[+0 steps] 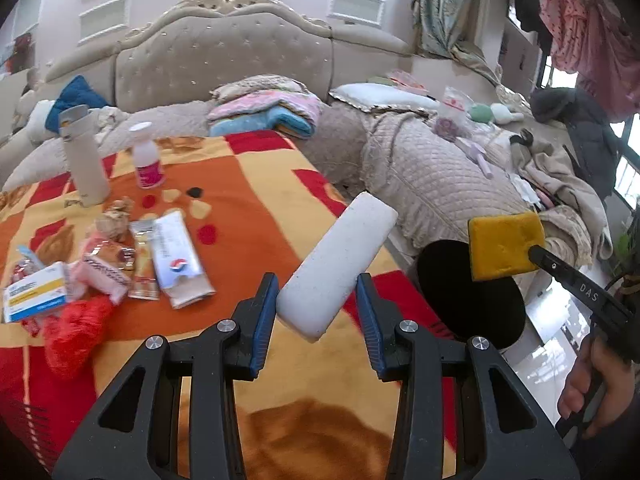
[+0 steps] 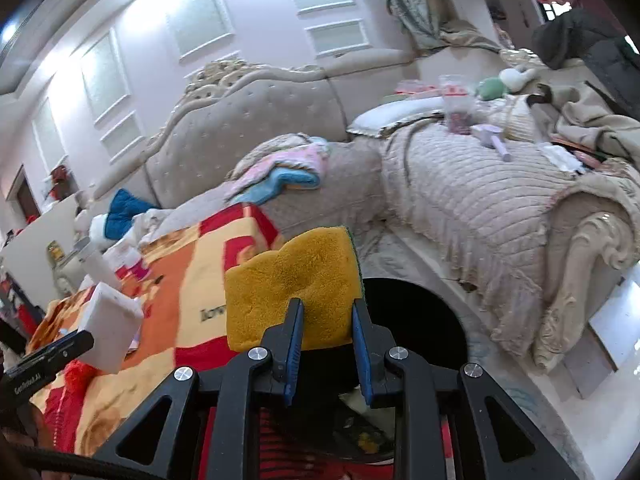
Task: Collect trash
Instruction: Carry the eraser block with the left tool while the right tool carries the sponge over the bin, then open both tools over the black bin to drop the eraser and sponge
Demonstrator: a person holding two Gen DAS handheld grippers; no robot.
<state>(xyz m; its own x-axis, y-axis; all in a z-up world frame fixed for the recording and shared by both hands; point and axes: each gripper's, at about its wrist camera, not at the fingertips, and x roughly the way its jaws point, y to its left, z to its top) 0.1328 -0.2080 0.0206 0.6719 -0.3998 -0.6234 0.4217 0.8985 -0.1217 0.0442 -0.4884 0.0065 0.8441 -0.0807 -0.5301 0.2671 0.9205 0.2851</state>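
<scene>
- The left gripper (image 1: 317, 308) squeezes a white foam block (image 1: 336, 268) by its near end. The block sticks up and away, tilted to the right.
- The right gripper (image 2: 326, 322) is clamped on a yellow sponge (image 2: 288, 280). The sponge has a thin green side.
- Both things hang in the air above the edge of an orange, red and yellow blanket (image 1: 248, 200).
- A round black bin (image 1: 472, 292) sits just past the blanket edge. The sponge is right over it.
- More trash still lies on the blanket, to the left: a white wrapper (image 1: 182, 260), a blue and white box (image 1: 34, 296), a red net bag (image 1: 74, 332).
- A tall white bottle (image 1: 84, 160) and a small pink-label bottle (image 1: 147, 156) stand behind them.
</scene>
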